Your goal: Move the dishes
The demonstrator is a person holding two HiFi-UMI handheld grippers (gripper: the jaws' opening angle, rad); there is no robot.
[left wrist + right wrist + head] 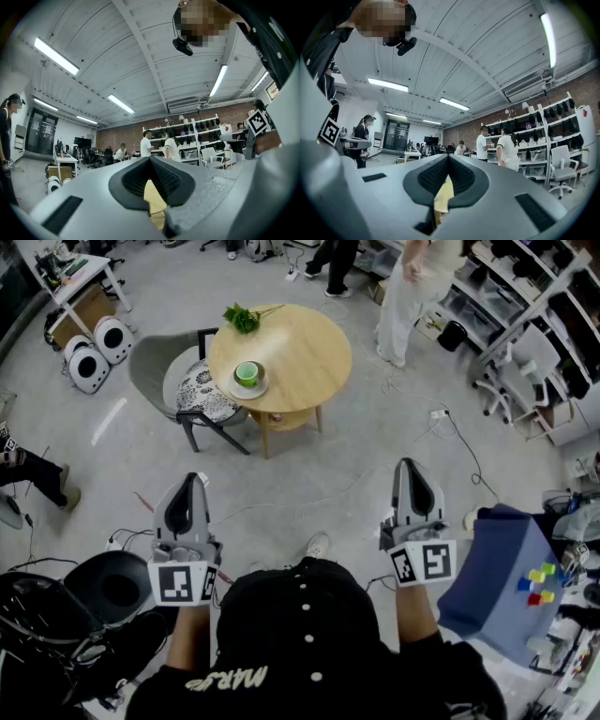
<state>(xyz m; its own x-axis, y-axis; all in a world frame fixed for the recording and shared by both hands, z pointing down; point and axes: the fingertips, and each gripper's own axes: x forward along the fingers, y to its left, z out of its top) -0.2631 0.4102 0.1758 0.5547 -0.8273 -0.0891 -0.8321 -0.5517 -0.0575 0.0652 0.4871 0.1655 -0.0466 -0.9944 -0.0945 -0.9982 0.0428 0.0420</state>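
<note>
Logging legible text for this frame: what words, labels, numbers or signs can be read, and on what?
"MARS", upside down in the head view, slightly blurred: on the person's black shirt.
Square markers on the left gripper and right gripper: coded patterns, no letters.
Anything on the shelves: too small to read.

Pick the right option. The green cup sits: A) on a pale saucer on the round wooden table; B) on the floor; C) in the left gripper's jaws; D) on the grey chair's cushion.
A: the green cup rests on the pale saucer near the round wooden table's edge.
</note>
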